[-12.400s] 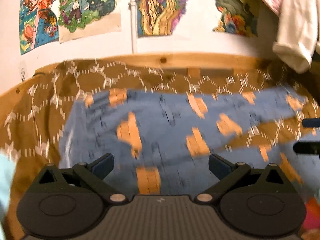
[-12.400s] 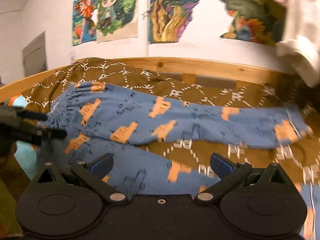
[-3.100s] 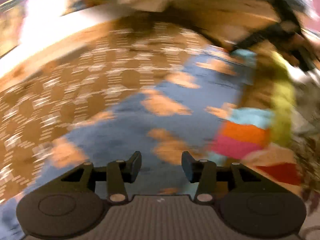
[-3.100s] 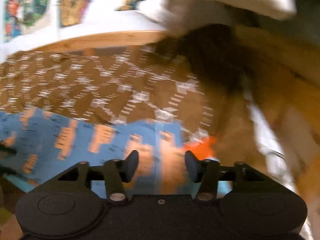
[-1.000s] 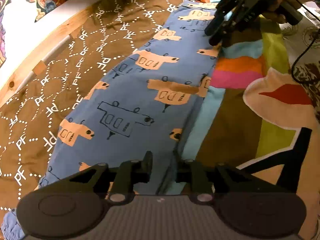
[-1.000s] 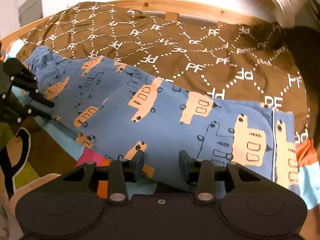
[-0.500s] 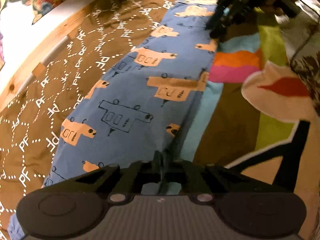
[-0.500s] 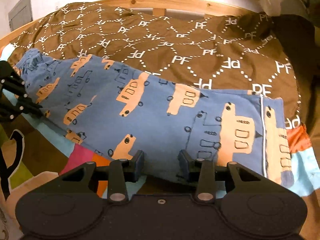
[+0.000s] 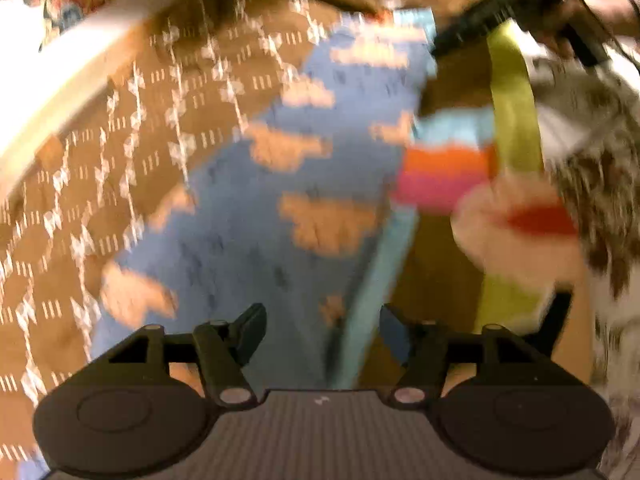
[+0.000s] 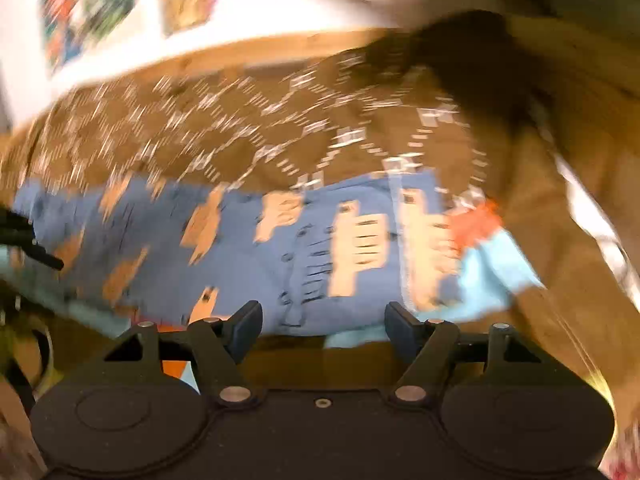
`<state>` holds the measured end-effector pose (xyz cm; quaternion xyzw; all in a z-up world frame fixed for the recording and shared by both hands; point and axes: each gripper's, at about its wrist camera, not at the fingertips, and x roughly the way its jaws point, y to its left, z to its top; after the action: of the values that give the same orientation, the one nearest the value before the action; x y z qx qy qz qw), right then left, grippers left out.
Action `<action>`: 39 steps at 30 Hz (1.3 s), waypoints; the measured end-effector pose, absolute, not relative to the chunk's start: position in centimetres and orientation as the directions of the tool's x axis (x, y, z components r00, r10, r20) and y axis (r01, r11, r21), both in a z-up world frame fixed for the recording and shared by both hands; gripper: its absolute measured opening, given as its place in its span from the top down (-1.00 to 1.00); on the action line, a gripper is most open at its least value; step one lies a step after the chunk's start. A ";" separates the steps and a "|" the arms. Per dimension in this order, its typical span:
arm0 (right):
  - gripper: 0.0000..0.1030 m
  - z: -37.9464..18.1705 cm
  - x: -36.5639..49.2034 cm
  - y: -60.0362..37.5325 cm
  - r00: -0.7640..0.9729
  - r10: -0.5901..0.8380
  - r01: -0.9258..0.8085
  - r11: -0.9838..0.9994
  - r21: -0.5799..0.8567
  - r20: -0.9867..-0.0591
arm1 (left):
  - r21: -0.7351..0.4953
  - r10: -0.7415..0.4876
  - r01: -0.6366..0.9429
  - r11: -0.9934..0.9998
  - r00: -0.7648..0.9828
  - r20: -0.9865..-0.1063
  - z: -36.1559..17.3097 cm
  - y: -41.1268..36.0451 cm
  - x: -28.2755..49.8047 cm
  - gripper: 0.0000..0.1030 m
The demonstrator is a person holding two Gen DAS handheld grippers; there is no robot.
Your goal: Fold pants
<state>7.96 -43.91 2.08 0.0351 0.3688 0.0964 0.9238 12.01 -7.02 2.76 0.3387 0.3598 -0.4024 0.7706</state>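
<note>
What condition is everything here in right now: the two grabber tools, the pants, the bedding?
Left gripper: open, holding nothing, above the near edge of the pants.
Right gripper: open, empty, near the hem end.
Blue pants: lying flat, legs together in one long strip.
Brown patterned blanket: spread out under the pants.
Multicoloured blanket: spread beside the pants.
Both views are blurred.

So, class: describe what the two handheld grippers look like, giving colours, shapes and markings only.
Both are matte black. The left gripper has a grey ribbed centre panel, round black discs either side, silver pivot pins and dark blue-tinged fingers. The right gripper matches, but its centre panel is speckled black.
</note>
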 end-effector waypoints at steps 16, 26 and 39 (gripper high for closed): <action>0.06 0.2 10.1 -50.8 0.728 0.210 0.194 0.850 0.489 -0.653 | 0.173 -0.430 0.841 0.512 0.426 -0.796 3.6 -32.0 28.5 -0.22; 0.70 -0.8 10.6 -51.4 0.758 0.167 0.233 0.834 0.501 -0.631 | 0.178 -0.414 0.842 0.510 0.421 -0.807 0.8 -33.5 28.7 -0.10; 0.74 0.2 8.7 -44.4 0.835 -0.053 0.068 0.998 0.006 -0.547 | -0.197 -0.483 0.723 0.662 0.210 -0.850 6.9 -31.9 29.5 -0.14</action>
<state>8.75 -44.36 0.18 0.0127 0.2852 -0.0316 0.9579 29.52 -31.90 6.88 0.1223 0.4909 -0.3923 0.7682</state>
